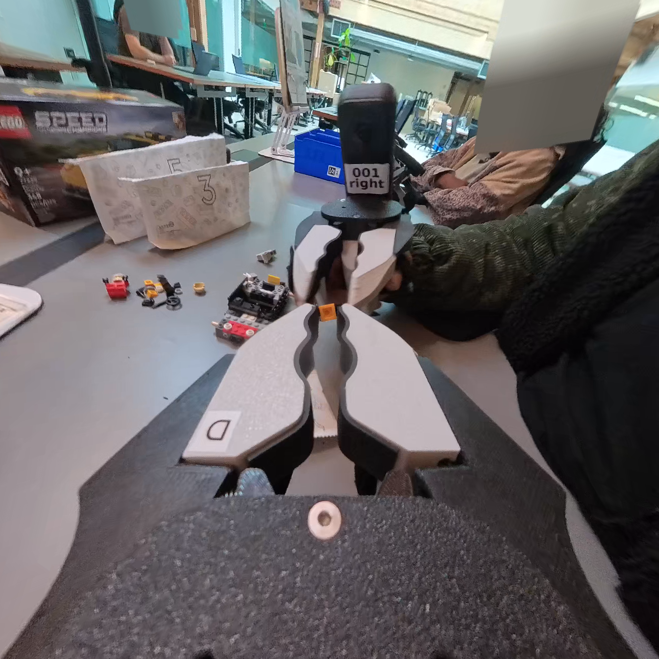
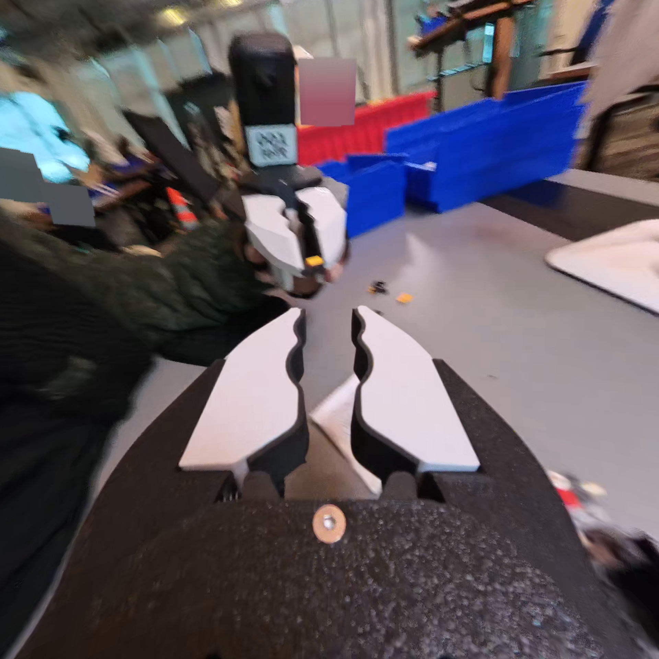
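Note:
My left gripper is shut on a small orange square brick, pinched at its fingertips above the grey table. The same gripper and brick show in the right wrist view. My right gripper is open and empty, its fingertips apart over bare table. It faces the left gripper closely and shows in the left wrist view just behind the orange brick. A partly built black, grey and red brick model sits on the table left of the grippers.
Loose small parts and a red piece lie farther left. Two numbered paper bags and a toy box stand behind. Blue bins at the back. A white tray is at the right. An orange piece lies on the table.

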Demonstrator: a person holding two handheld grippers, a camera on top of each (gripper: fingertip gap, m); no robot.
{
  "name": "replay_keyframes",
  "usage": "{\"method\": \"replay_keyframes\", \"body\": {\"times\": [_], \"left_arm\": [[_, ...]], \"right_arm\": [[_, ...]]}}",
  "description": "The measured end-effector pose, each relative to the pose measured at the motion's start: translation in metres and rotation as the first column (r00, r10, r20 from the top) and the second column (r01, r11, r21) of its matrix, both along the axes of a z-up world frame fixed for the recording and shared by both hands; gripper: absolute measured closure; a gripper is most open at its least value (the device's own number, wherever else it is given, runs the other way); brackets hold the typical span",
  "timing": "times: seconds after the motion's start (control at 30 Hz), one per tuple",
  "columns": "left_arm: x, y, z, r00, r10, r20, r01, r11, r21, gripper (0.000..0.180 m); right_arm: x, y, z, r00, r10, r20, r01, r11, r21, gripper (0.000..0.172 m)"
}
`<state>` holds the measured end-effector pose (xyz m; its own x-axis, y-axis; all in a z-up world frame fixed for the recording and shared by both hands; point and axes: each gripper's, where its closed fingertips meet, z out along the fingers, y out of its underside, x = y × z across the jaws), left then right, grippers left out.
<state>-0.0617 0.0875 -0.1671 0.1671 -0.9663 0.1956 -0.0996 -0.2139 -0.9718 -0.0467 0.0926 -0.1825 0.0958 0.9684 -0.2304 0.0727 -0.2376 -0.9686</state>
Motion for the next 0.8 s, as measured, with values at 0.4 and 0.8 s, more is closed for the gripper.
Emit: {"method": "replay_keyframes", "body": {"times": [0.4,0.8], "left_arm": [[0.016,-0.004,0.003,0.972,0.168,-0.163,-0.082,0.897,0.434,0.172],[0.018,-0.013,0.014,0.98,0.153,-0.128,-0.073,0.873,0.483,0.17]], "right_arm": [[-0.007,-0.014,0.019,0.967,0.092,-0.236,-0.174,0.918,-0.357,0.156],[-0.005,-0.02,0.022,0.958,0.136,-0.254,-0.218,0.918,-0.332,0.171]]}}
